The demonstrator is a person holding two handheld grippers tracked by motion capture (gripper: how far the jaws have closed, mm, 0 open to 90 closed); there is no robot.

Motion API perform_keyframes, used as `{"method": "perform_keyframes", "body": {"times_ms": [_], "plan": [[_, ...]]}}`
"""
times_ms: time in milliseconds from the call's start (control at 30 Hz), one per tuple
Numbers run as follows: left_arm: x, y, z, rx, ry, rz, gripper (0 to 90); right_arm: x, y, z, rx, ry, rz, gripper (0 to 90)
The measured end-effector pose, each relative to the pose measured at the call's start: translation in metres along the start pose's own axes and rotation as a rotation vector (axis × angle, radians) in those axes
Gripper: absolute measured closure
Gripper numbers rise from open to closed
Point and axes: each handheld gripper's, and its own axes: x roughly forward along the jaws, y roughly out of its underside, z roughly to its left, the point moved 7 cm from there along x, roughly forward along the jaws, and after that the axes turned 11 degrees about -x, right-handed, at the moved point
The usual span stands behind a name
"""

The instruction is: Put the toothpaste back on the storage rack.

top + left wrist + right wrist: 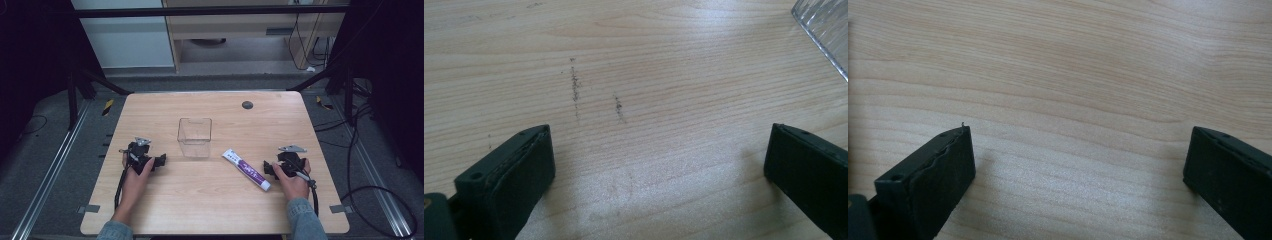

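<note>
A clear plastic box (194,136) stands upright in the middle of the wooden table (210,210). A white and purple tube (246,169) lies flat to its right, slanting toward the front. My left gripper (161,160) rests on the table left of the box, held in a hand, jaws wide apart over bare wood (659,150); a corner of the clear box (824,30) shows at the upper right of the left gripper view. My right gripper (268,169) rests just right of the tube's cap end, open, with bare wood between its jaws (1080,165).
A small dark round disc (247,105) is set in the table near the far edge. Faint grey scuff marks (575,87) streak the wood ahead of the left gripper. Cables trail from both grippers toward the front edge. Metal frame rails and floor cables surround the table.
</note>
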Motion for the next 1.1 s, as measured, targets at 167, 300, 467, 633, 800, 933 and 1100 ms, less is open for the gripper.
{"method": "perform_keyframes", "body": {"times_ms": [167, 300, 467, 633, 800, 933, 1100], "plan": [[0.000, 0.000, 0.000, 0.002, -0.001, 0.001, 0.0, 0.001, 0.000, 0.000, 0.002, 0.005, 0.002, 0.3], [0.000, -0.001, 0.000, 0.001, -0.002, 0.000, 0.0, 0.001, -0.001, -0.001, -0.006, 0.002, -0.001, 1.1], [0.000, 0.000, 0.000, 0.001, -0.002, 0.001, 0.0, -0.006, -0.005, 0.001, -0.007, -0.036, 0.011, 10.1], [0.000, 0.000, 0.000, 0.001, -0.002, 0.001, 0.0, -0.025, -0.019, 0.006, -0.076, -0.080, 0.025, 19.8], [0.000, 0.000, 0.000, 0.001, -0.002, 0.001, 0.0, -0.045, -0.036, 0.019, -0.124, -0.154, 0.026, 25.5], [0.000, 0.000, 0.000, -0.002, -0.001, 0.000, 0.0, -0.058, -0.046, 0.029, -0.161, -0.184, 0.042, 28.8], [0.000, 0.000, 0.000, -0.003, -0.002, 0.000, 0.0, -0.065, -0.052, 0.042, -0.191, -0.227, 0.065, 32.5]]}}
